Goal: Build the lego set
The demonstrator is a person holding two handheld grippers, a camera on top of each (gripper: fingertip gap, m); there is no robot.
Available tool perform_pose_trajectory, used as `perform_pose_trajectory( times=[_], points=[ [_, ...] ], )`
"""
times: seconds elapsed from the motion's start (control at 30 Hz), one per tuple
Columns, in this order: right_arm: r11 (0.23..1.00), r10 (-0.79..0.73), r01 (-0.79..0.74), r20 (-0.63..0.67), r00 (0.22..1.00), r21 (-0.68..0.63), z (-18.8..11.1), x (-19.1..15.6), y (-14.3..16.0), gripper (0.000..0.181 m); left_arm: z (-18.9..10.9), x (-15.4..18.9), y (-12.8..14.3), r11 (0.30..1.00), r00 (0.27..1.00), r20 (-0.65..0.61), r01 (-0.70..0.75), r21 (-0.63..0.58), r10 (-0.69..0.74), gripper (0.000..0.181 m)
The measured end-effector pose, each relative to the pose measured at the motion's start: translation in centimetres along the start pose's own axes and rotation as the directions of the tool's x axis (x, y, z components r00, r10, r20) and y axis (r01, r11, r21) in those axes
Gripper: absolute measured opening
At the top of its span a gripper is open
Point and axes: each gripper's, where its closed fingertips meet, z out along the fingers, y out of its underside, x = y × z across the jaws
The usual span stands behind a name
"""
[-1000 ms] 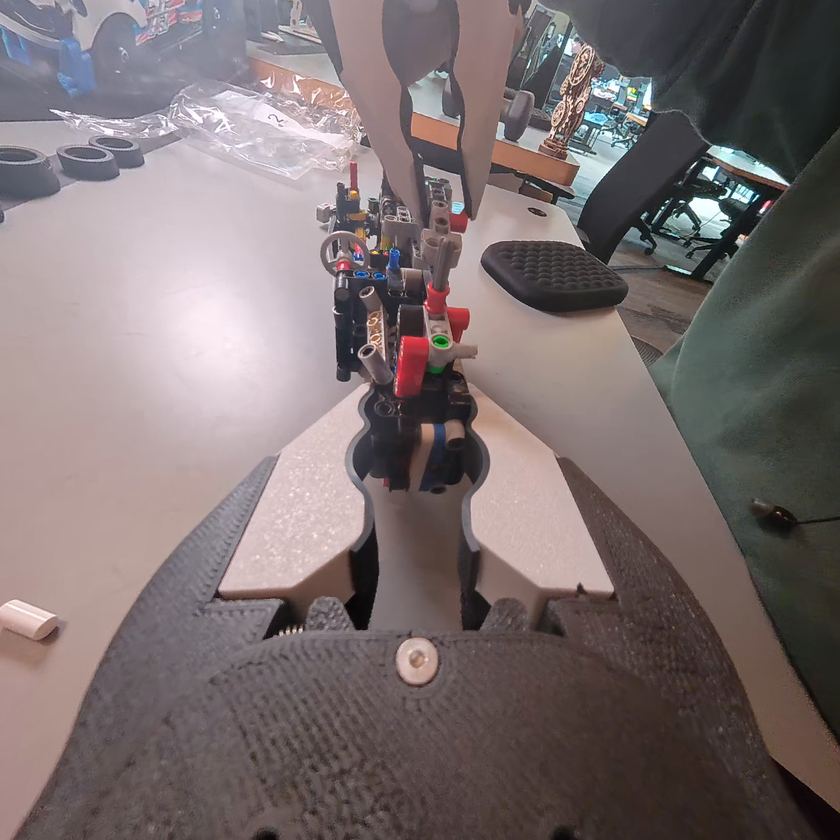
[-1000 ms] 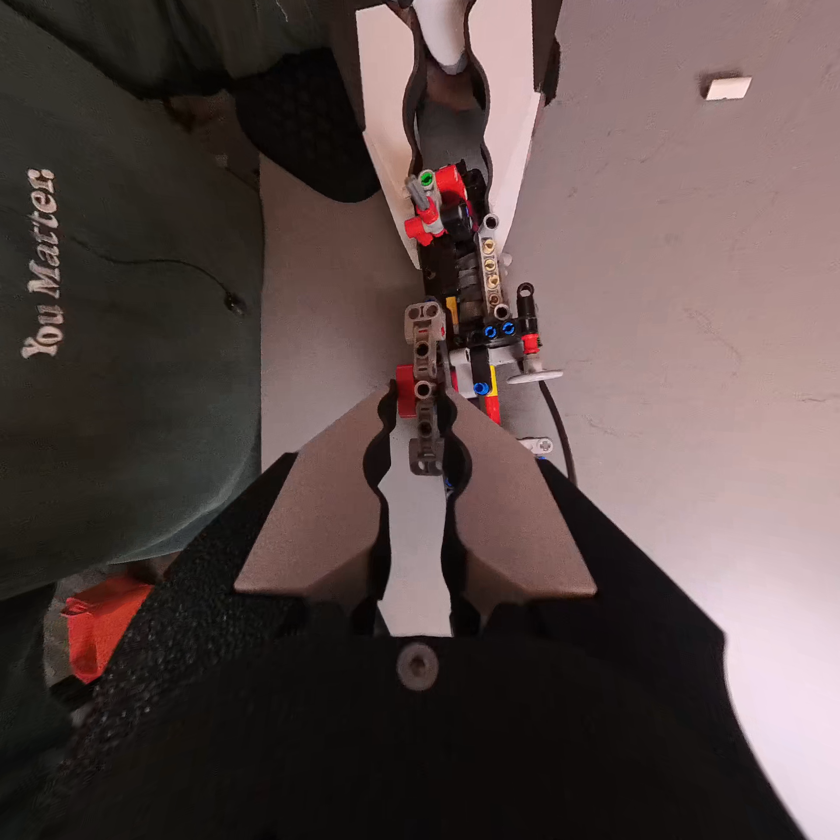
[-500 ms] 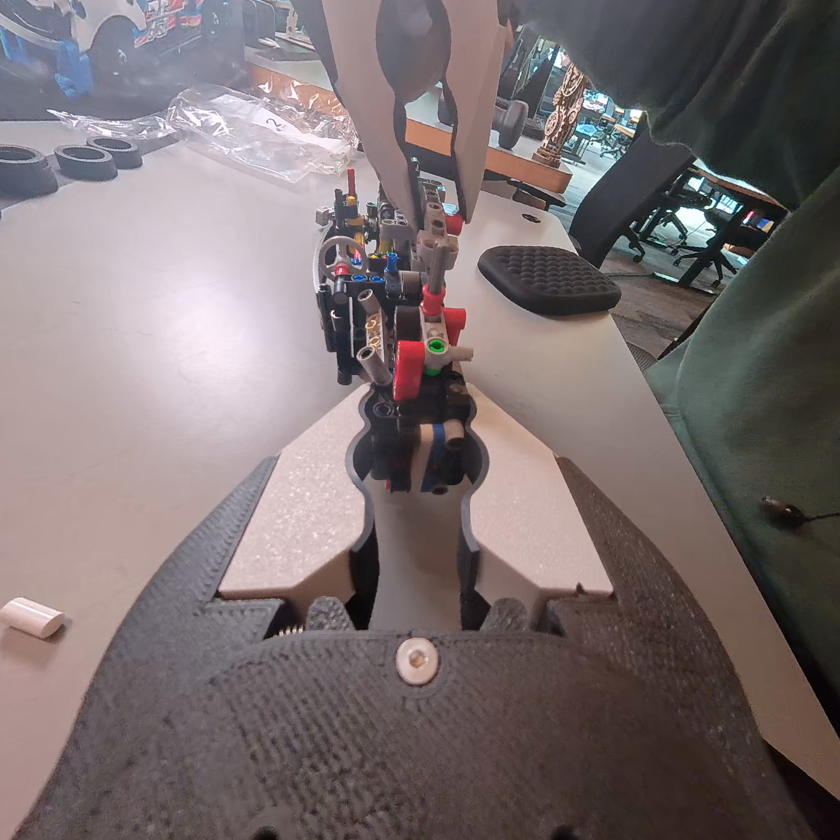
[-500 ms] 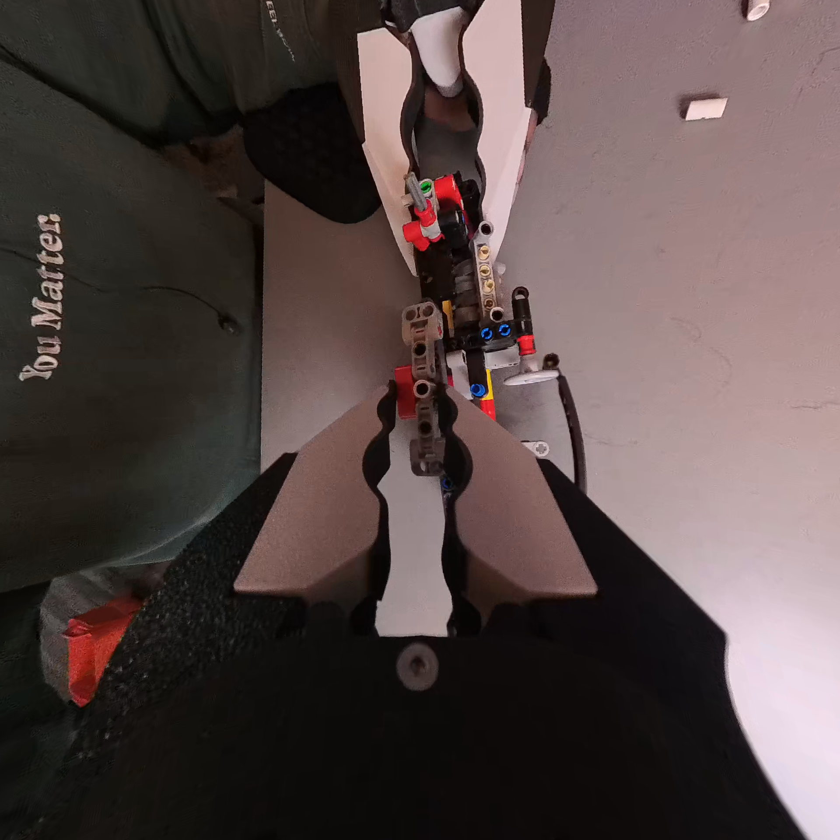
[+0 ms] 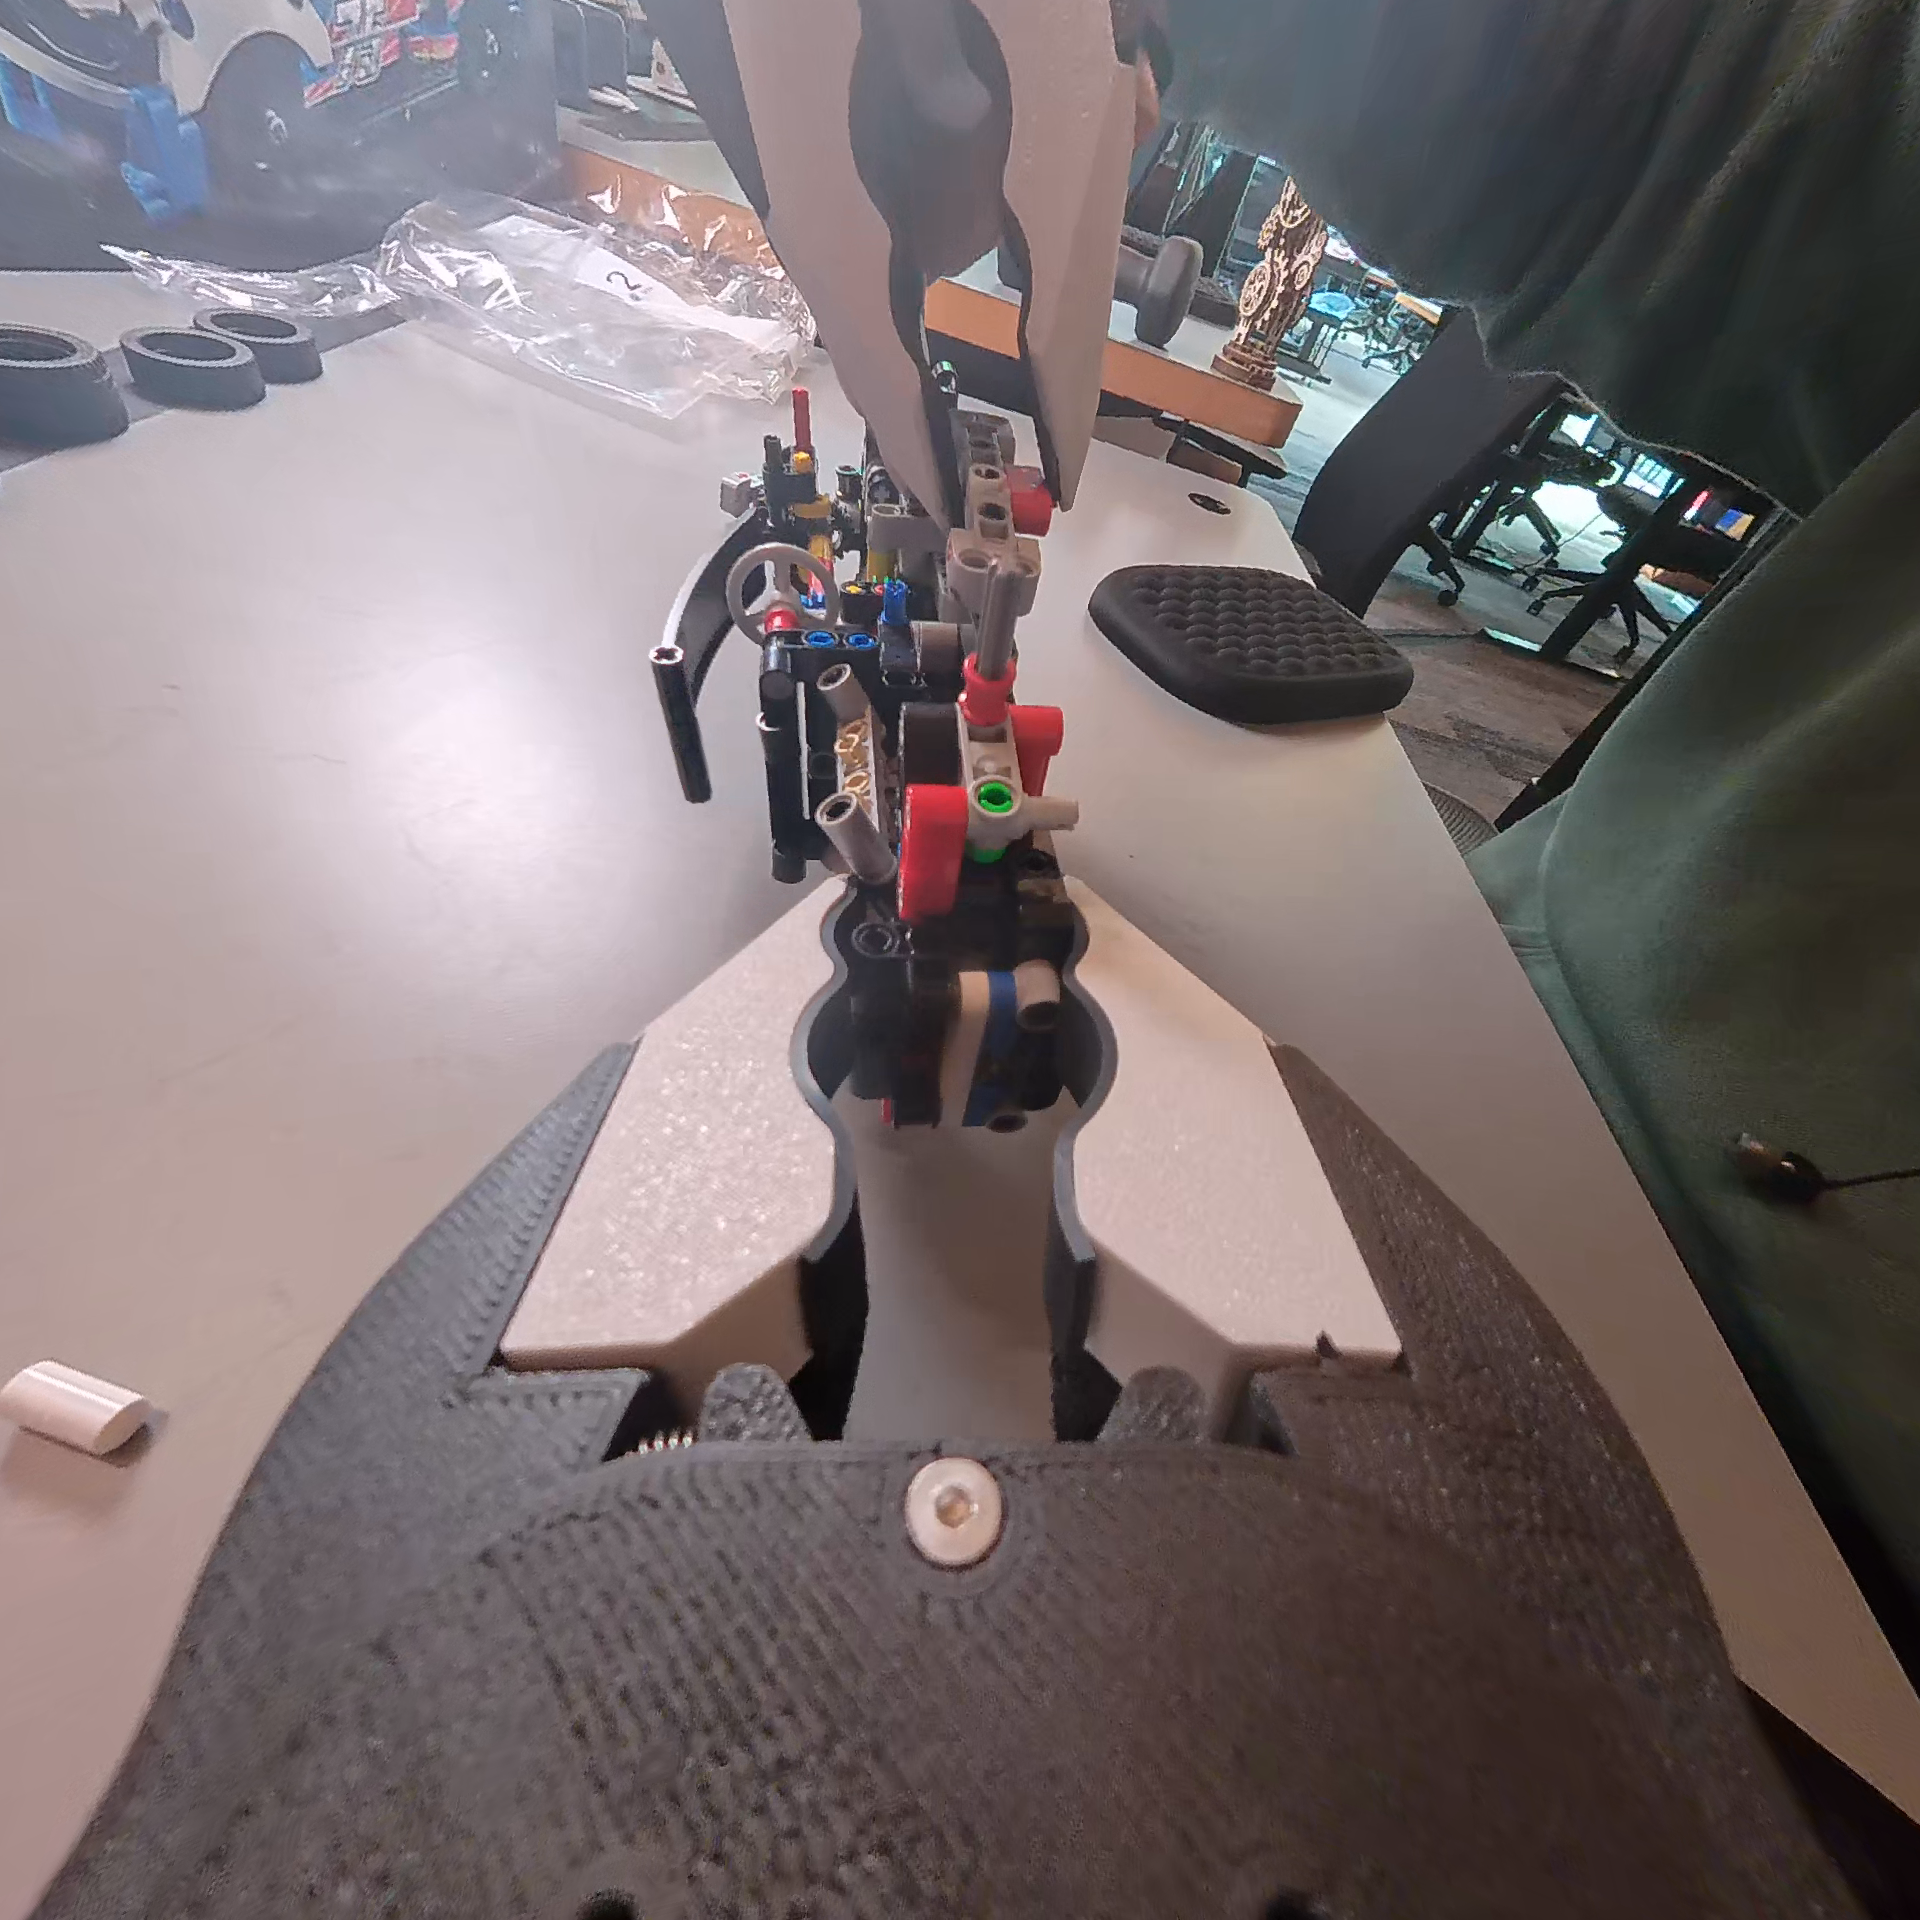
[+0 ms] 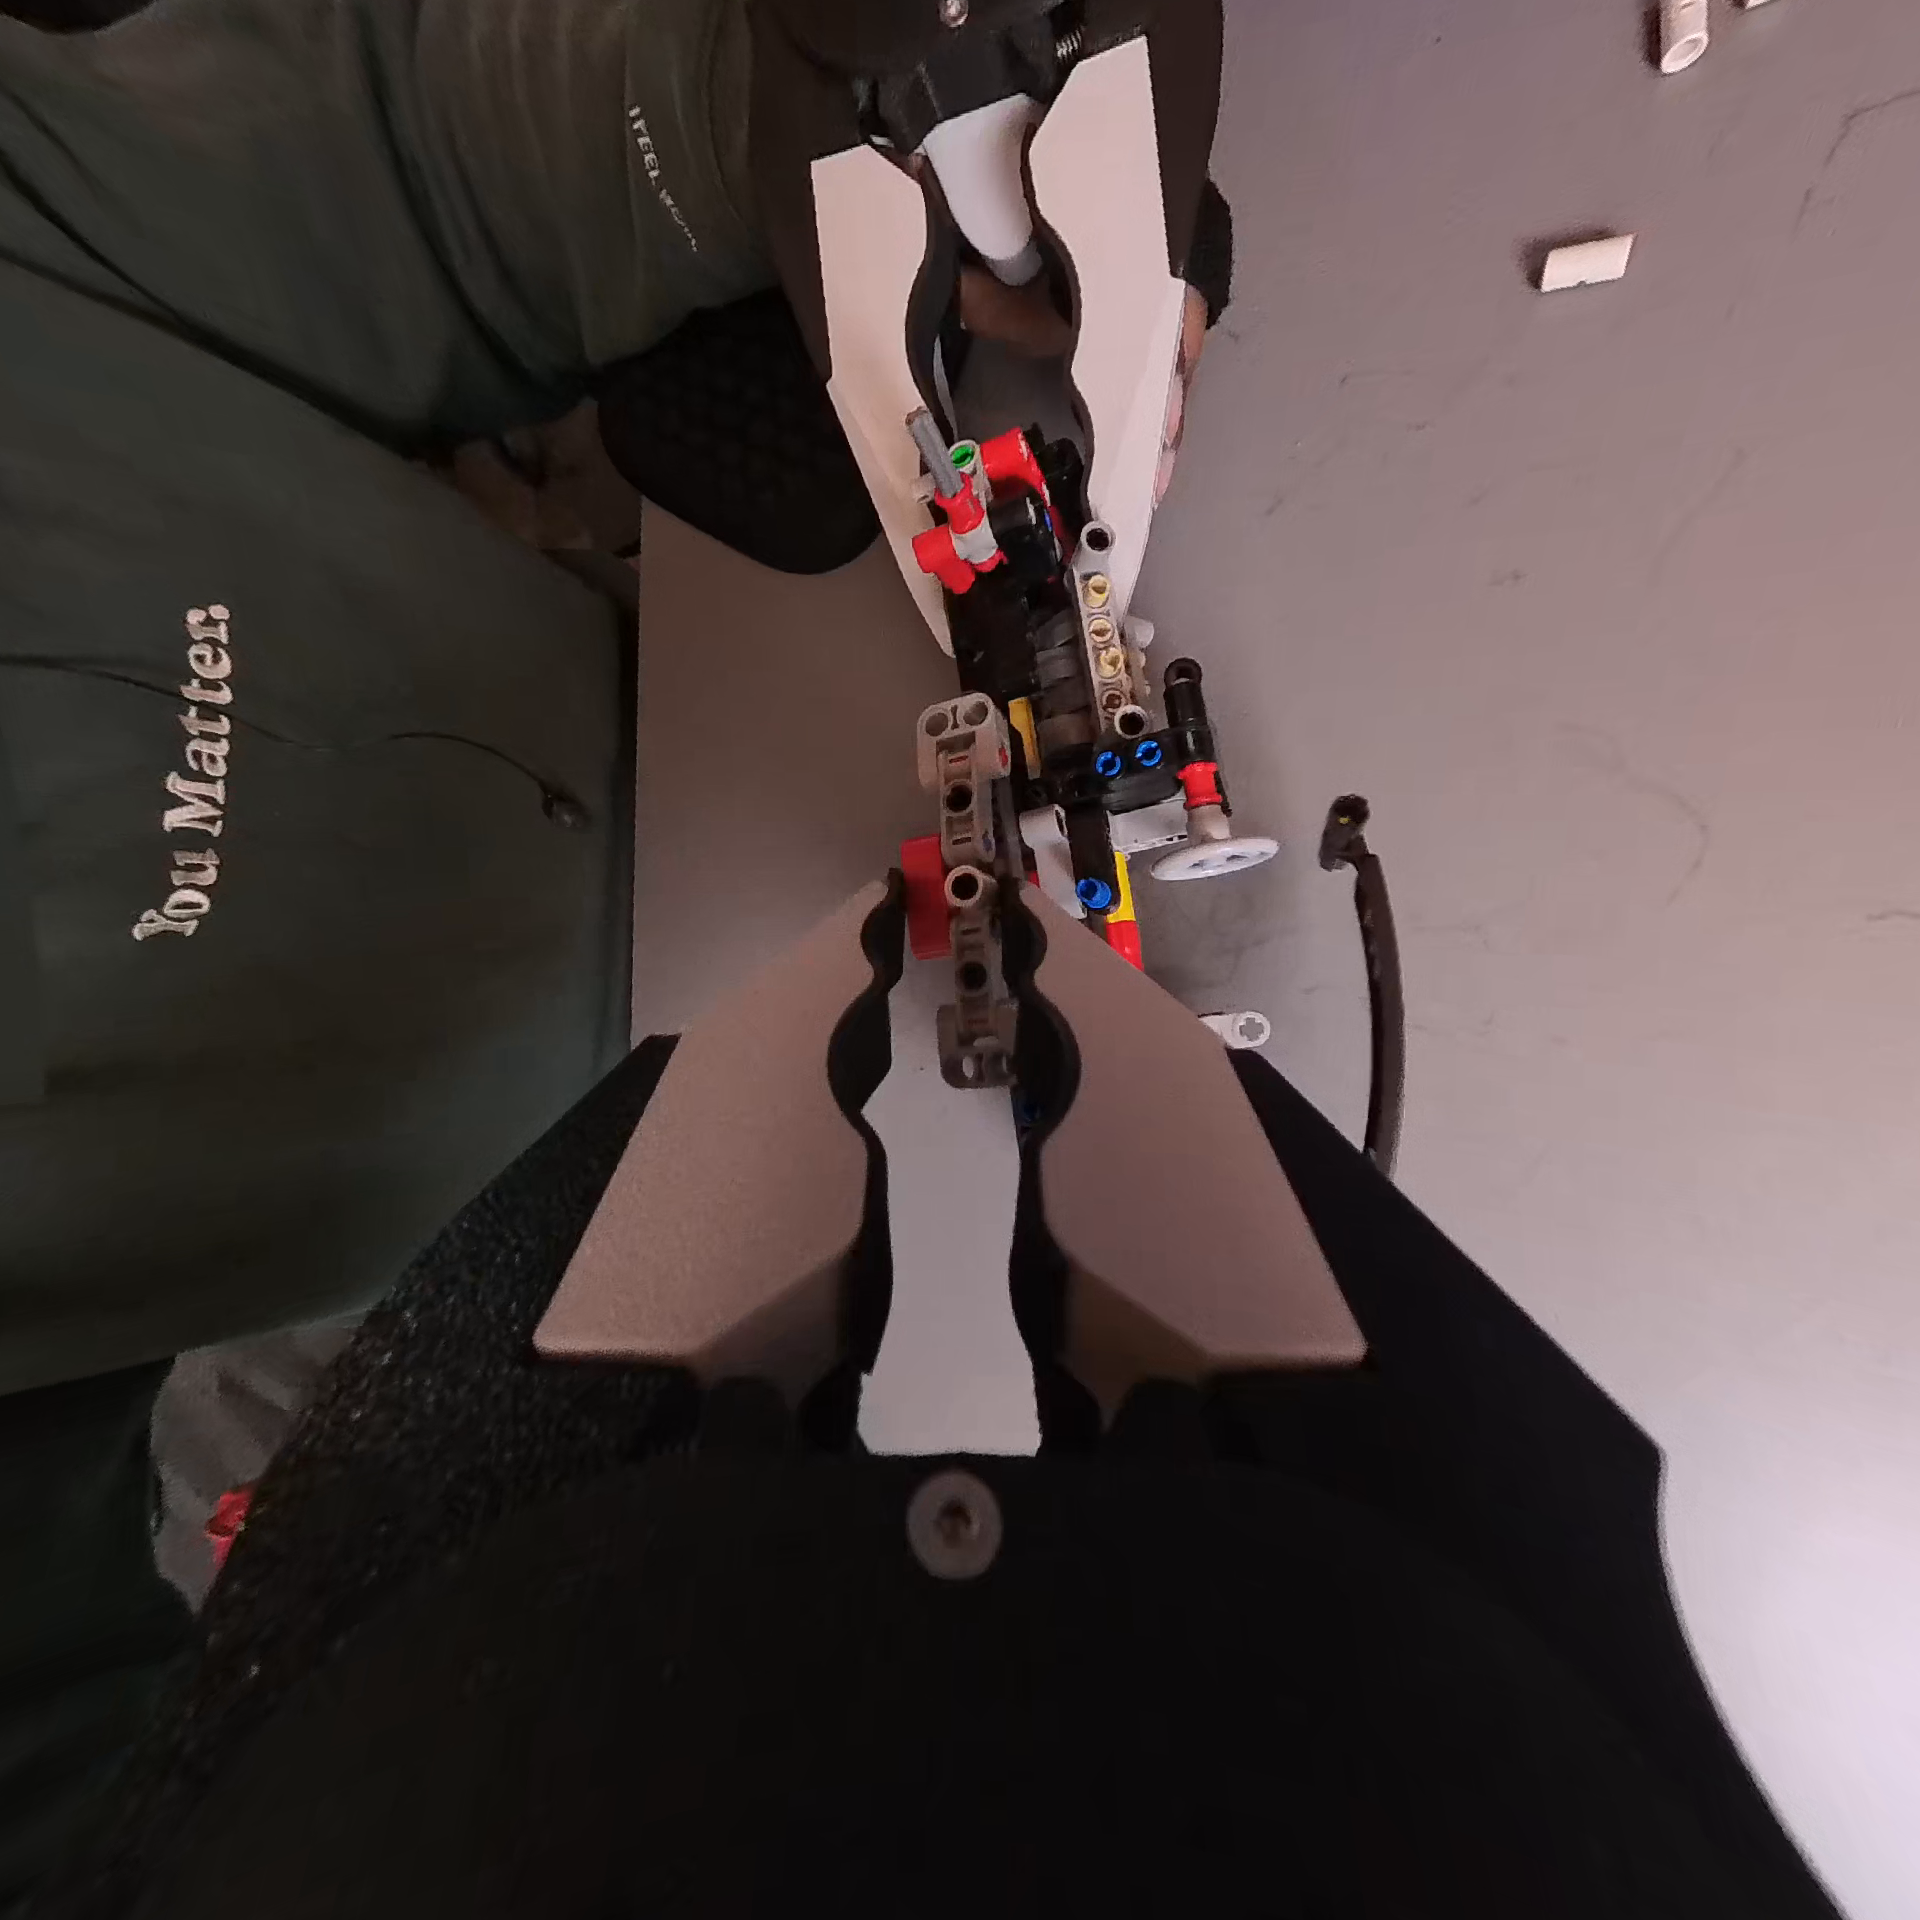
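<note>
Lego chassis (image 5: 914, 748): left gripper (image 5: 956, 997) is clamping its near end, right gripper (image 6: 961, 966) is pinching the grey beam (image 6: 966, 894) at its far end, likely pressing it home; firm, aligned push needed next.

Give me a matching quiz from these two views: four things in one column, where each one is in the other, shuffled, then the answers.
Things:
1. lego assembly
2. black curved piece
3. black tyres
4. white cylinder piece

Places:
A. lying loose on the table beside the grey steering wheel
B. lined up at the far left of the table
C. alone on the table, near left of the left tool
D. gripped at one end by the left tool

Pairs: 1-D, 2-A, 3-B, 4-C
</note>
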Motion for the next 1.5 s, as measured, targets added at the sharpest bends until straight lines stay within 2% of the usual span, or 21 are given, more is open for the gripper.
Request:
perform_pose_trajectory(
  times=[1.03,1.5],
  points=[
    [0.993,-0.112,0.110,-0.043,0.993,-0.046,-0.14,0.36,0.02,0.016,0.07,-0.27,0.03,1.000,1.000,-0.016,0.017,-0.011,-0.017,0.032],
    [0.993,-0.111,0.112,-0.036,0.993,0.026,-0.40,0.10,-0.22,0.019,0.07,-0.11,0.06,1.000,1.000,-0.014,-0.005,-0.017,0.005,0.031]
  ],
)
